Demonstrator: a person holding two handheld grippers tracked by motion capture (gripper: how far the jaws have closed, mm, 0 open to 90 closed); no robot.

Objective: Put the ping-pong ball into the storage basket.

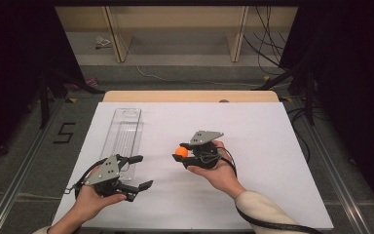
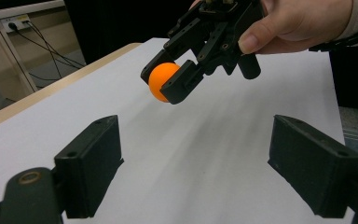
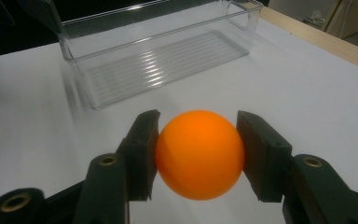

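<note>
Ball [image 3: 199,154], orange, clamped between the jaws of the right gripper [image 1: 182,154], held off the white table [image 1: 253,146] near its middle. Left gripper [image 1: 139,171] low at the near-left, jaws spread wide with nothing between them. Clear tray [image 1: 122,132] lies lengthwise at the left, just beyond the left gripper.
</note>
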